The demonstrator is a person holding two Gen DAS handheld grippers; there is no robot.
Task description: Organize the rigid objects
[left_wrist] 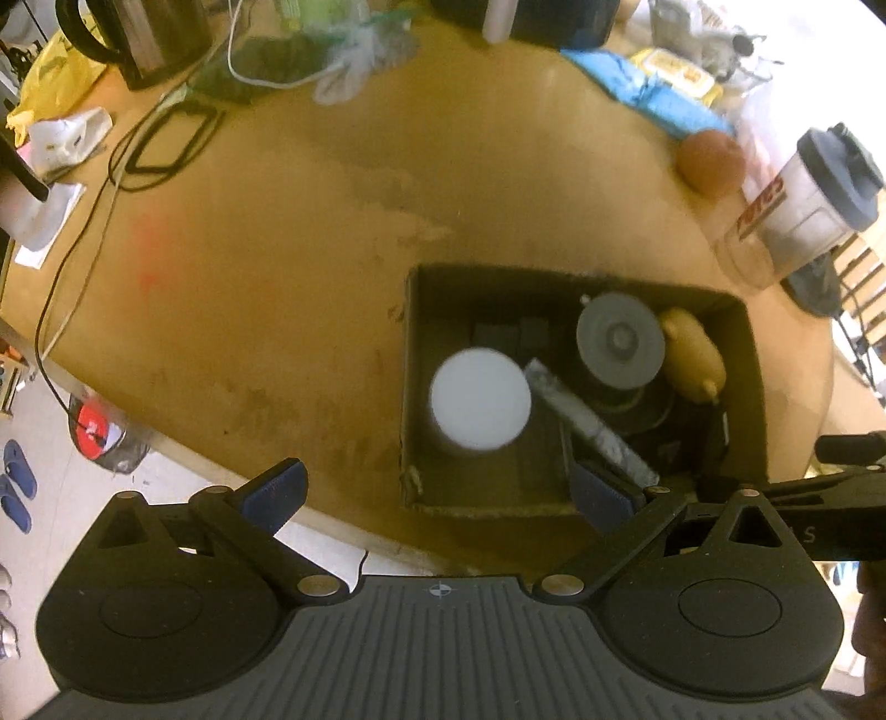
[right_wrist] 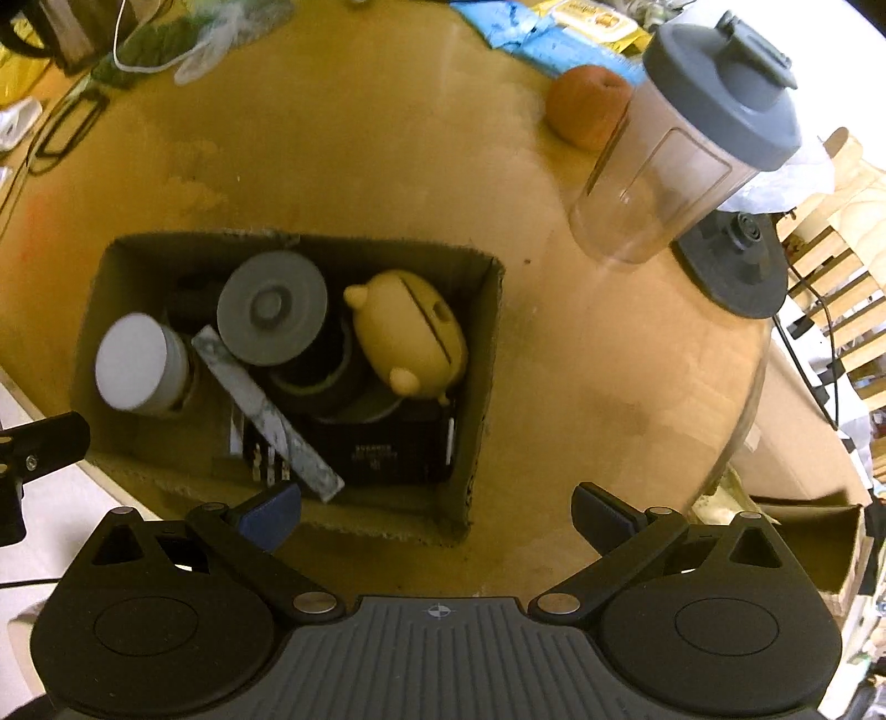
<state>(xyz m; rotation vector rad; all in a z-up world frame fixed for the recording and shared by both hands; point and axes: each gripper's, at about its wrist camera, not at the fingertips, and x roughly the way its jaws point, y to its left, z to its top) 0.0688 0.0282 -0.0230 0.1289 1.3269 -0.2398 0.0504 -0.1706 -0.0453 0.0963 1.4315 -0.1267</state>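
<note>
We see an open brown cardboard box [right_wrist: 476, 354] on the tan desk [right_wrist: 554, 360], holding a yellow rounded case [right_wrist: 412, 332]; our fingers [right_wrist: 601, 512] stand apart.

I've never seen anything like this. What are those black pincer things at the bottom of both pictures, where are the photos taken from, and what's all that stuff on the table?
There is no robot here: a person holds a two-finger gripper in each hand, and each gripper carries a wide-angle camera that looks forward along its fingers. That is why the pictures bulge. One picture comes from the left gripper, the other from the right gripper. Both are open and hold nothing.

Both look down on a wooden table with a cardboard box near its edge. In the box are a white-lidded jar, a round grey lid, a yellow animal-shaped case, a grey marbled bar and a black box-like item. Outside the box stand a clear blender cup with a grey lid and a reddish apple. Bags, cables and a kettle lie at the far side.
</note>
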